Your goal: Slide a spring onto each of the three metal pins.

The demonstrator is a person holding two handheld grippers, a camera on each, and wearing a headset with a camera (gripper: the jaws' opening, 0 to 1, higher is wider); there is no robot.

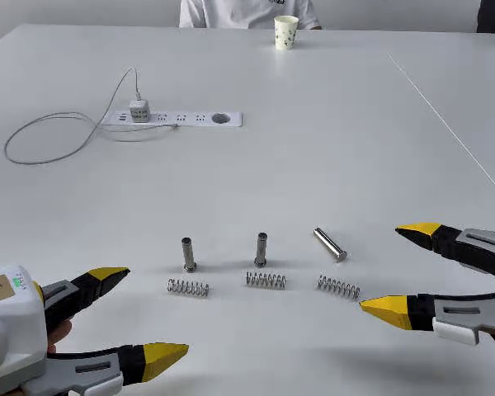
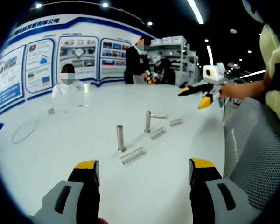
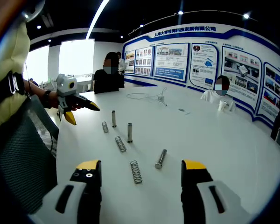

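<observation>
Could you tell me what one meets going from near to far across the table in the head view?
Middle spring → upright middle pin → power strip → paper cup.

Three bare pins (image 1: 261, 249), a spring (image 1: 266, 280) beside each.

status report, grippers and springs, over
Yellow-tipped left gripper open, empty; right gripper same. Three silver coil springs lying loose beside the short steel pins, none threaded. Two pins upright, third pin lying flat. Nothing blocking.
</observation>
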